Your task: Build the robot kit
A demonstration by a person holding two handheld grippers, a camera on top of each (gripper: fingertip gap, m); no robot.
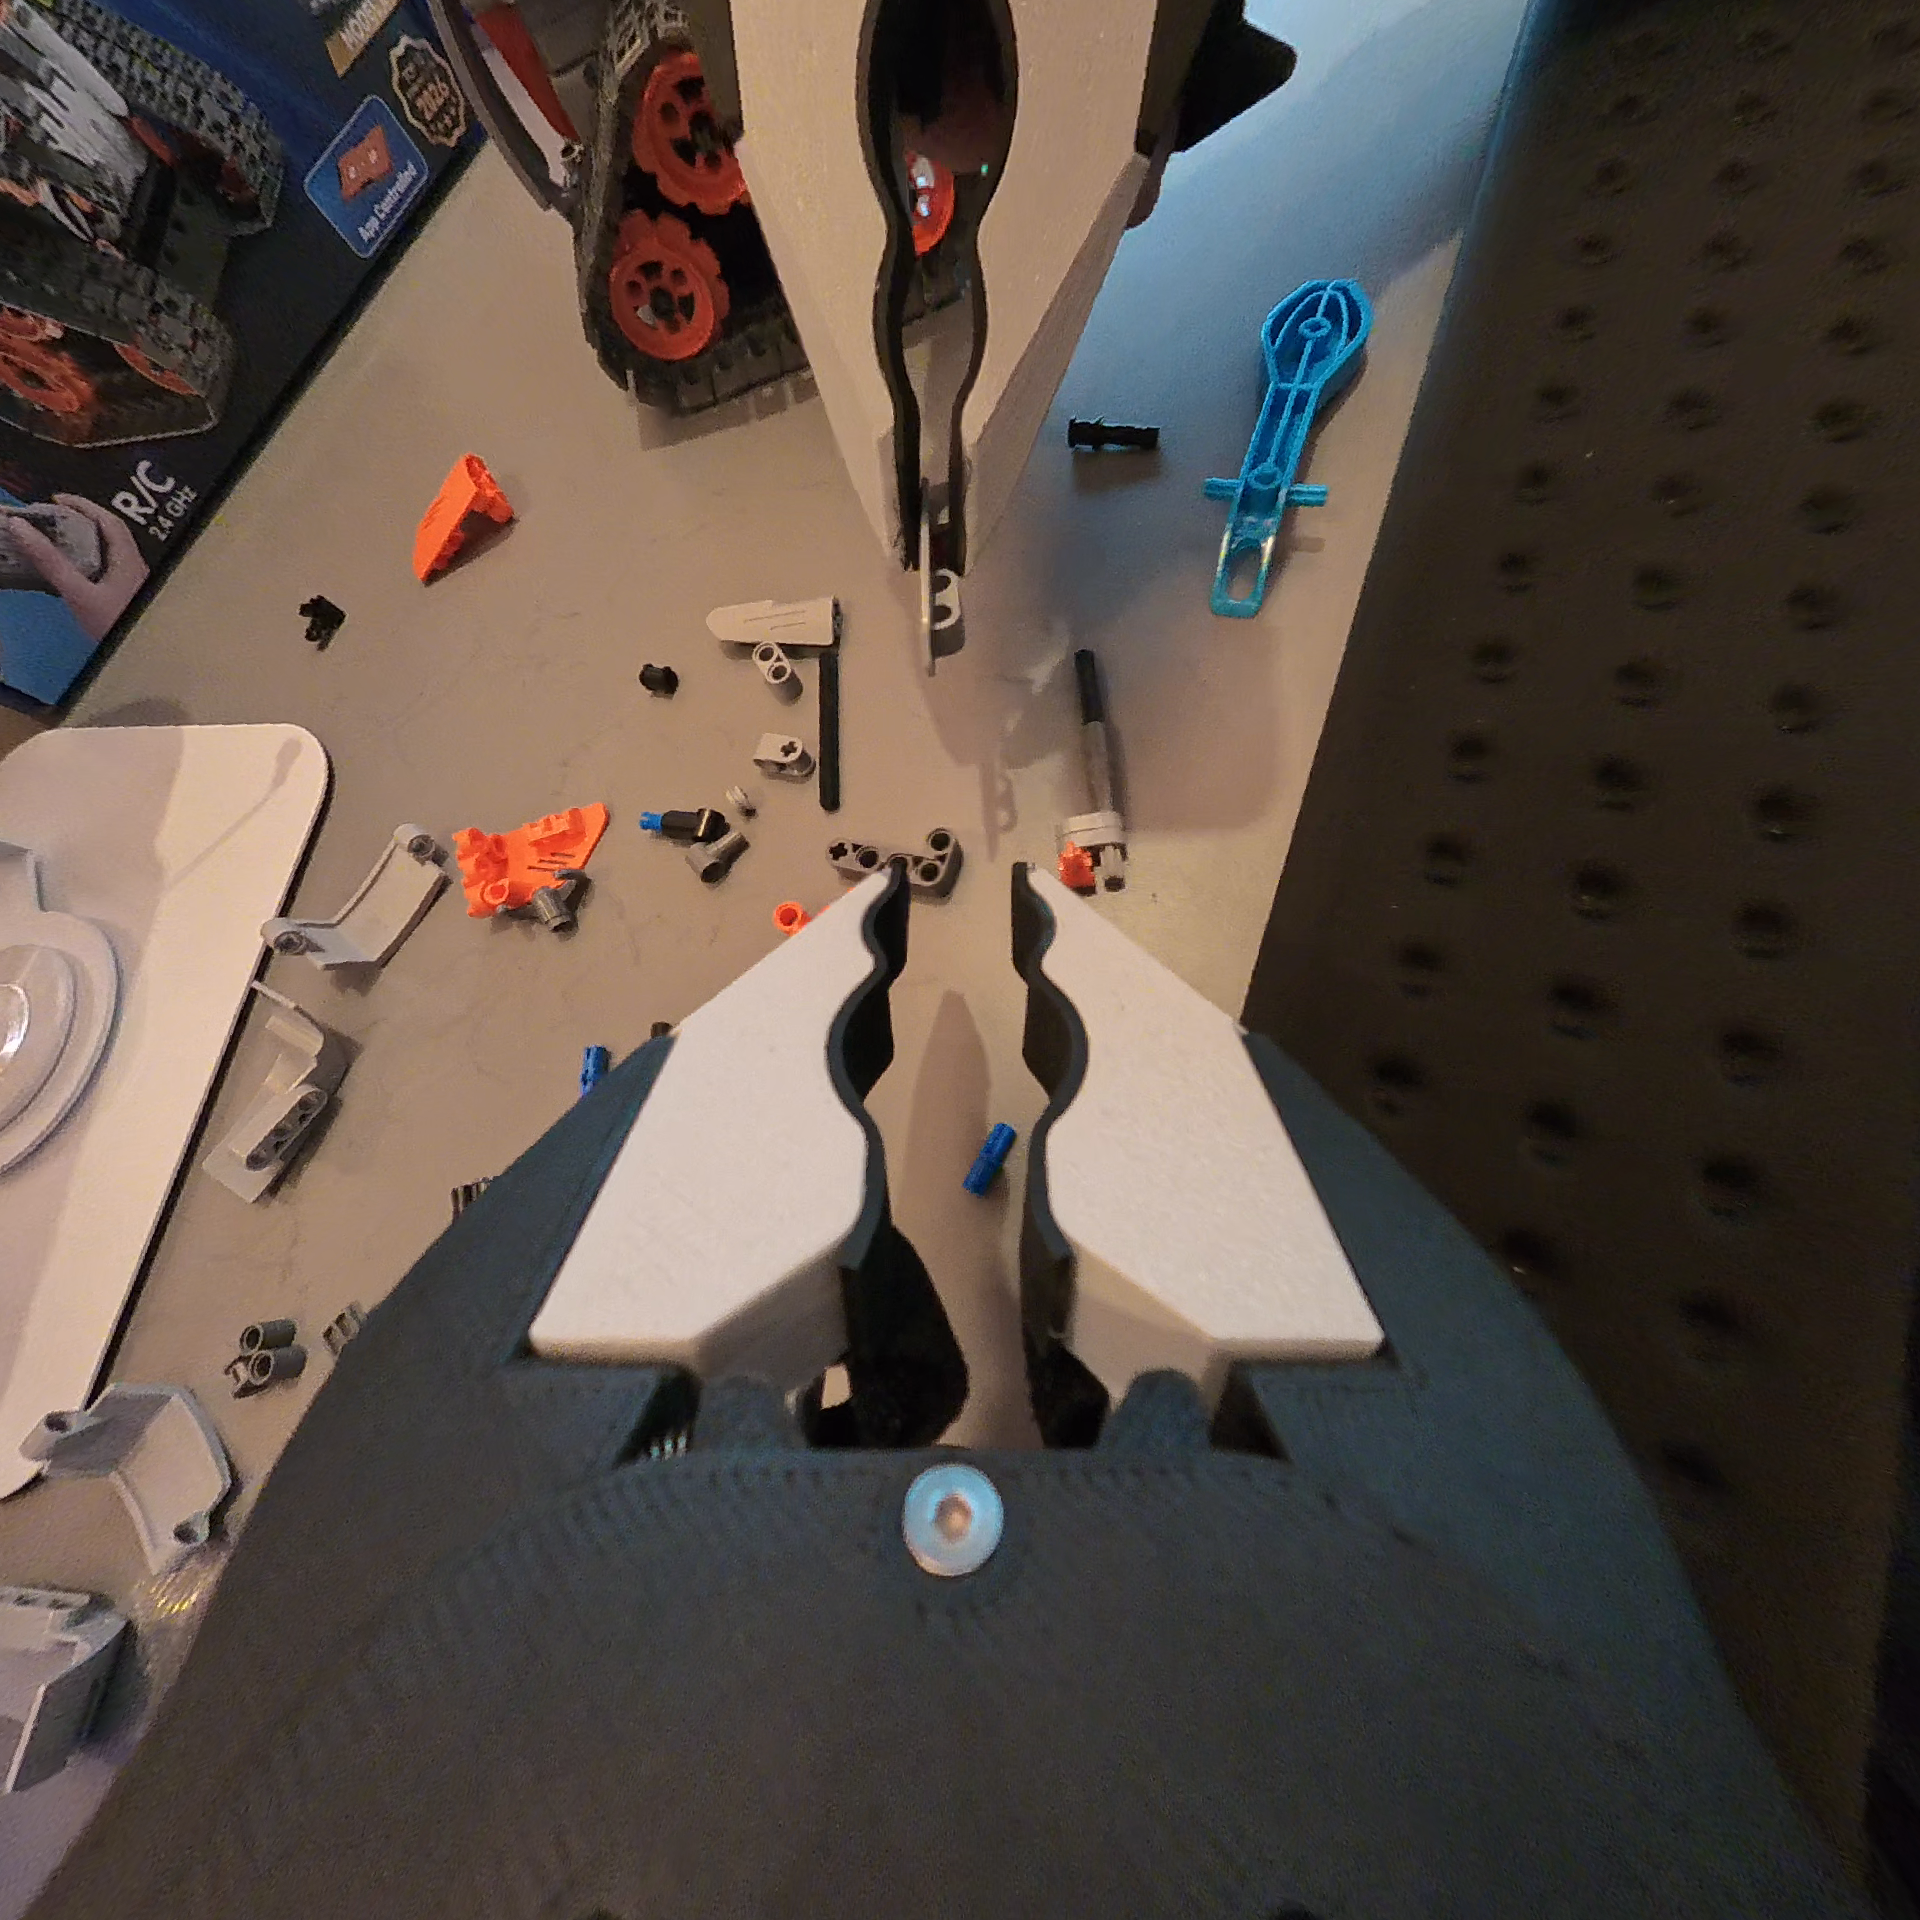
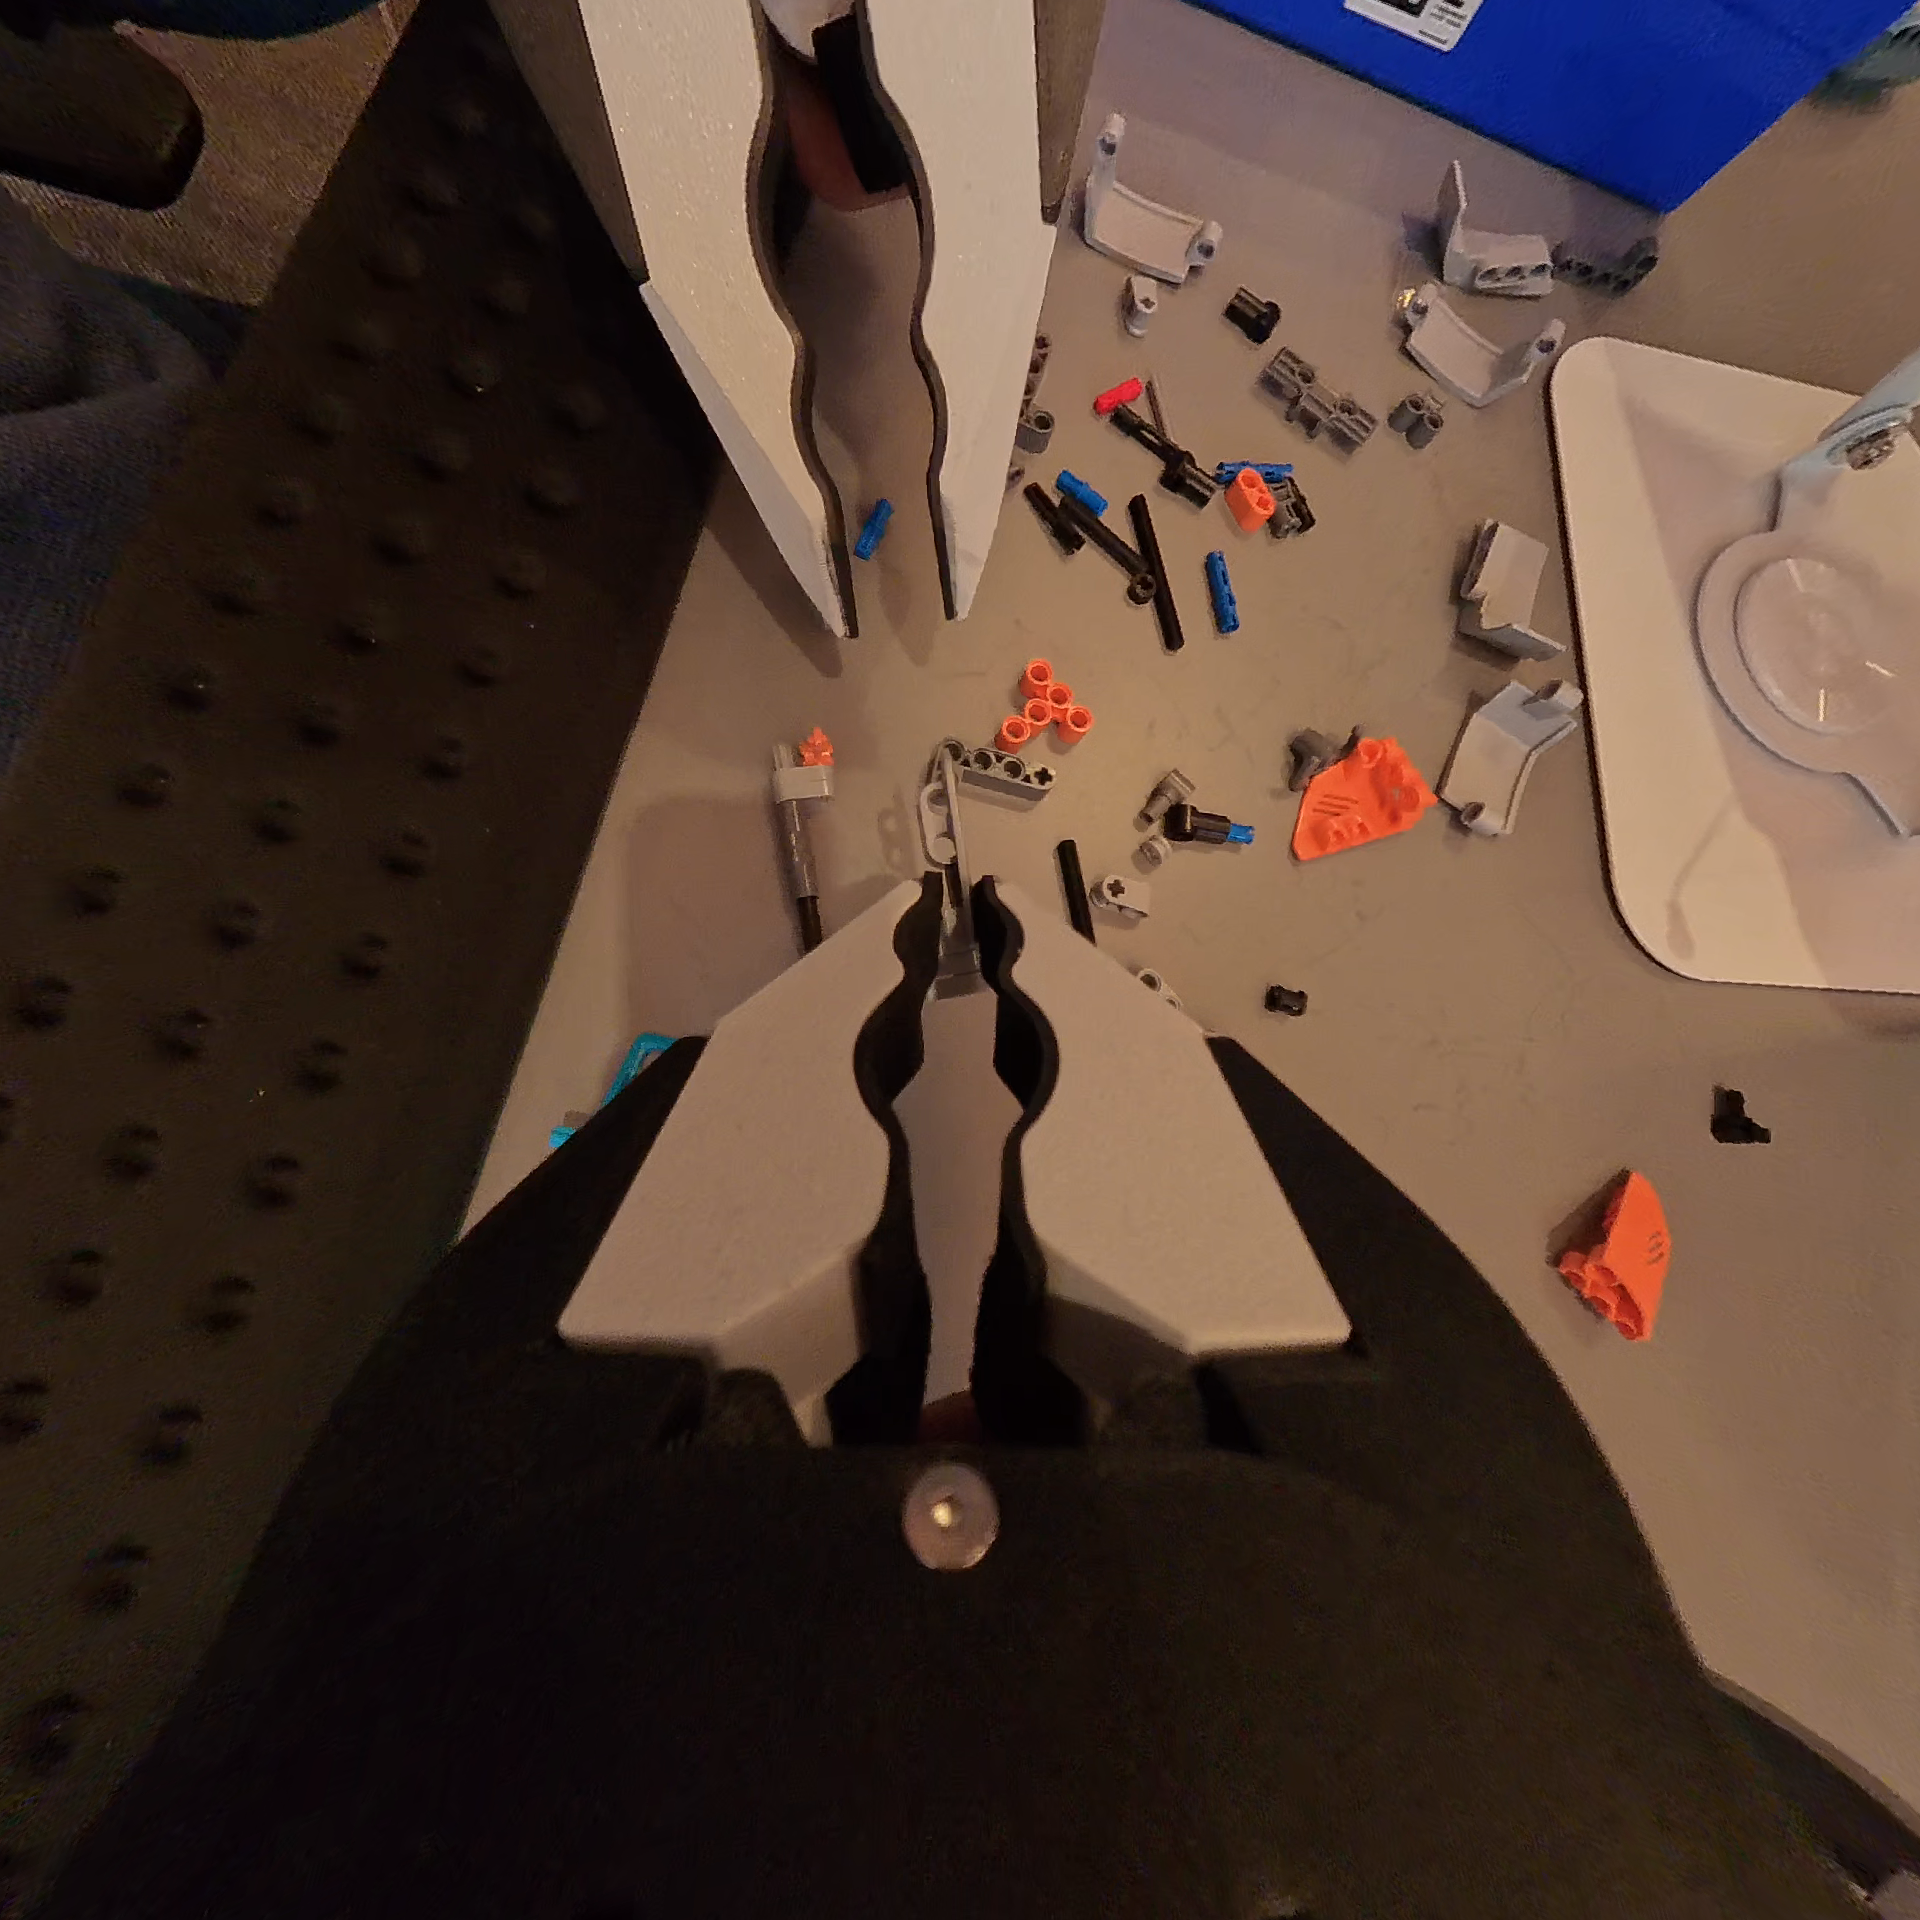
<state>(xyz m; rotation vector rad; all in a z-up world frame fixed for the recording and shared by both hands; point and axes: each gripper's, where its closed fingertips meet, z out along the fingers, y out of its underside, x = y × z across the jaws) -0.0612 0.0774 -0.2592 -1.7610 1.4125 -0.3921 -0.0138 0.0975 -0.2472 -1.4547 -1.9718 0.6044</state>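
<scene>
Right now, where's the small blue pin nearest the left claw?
The blue pin lies on the grey table between the open left claw's fingers, well behind their tips in the left wrist view; the right wrist view shows it there too.

Loose construction-toy parts scattered on a grey counter beside a dark dimpled mat.

Shown: a blue printed box at the counter's far left; a tracked model with orange wheels next to it; a light-blue lever-shaped tool near the mat; an orange wedge panel lying apart; a second orange panel touching a grey connector; a dark grey L-shaped beam; a small blue pin; a black axle; a cluster of orange connectors; a white tray carrying a clear domed piece.
</scene>
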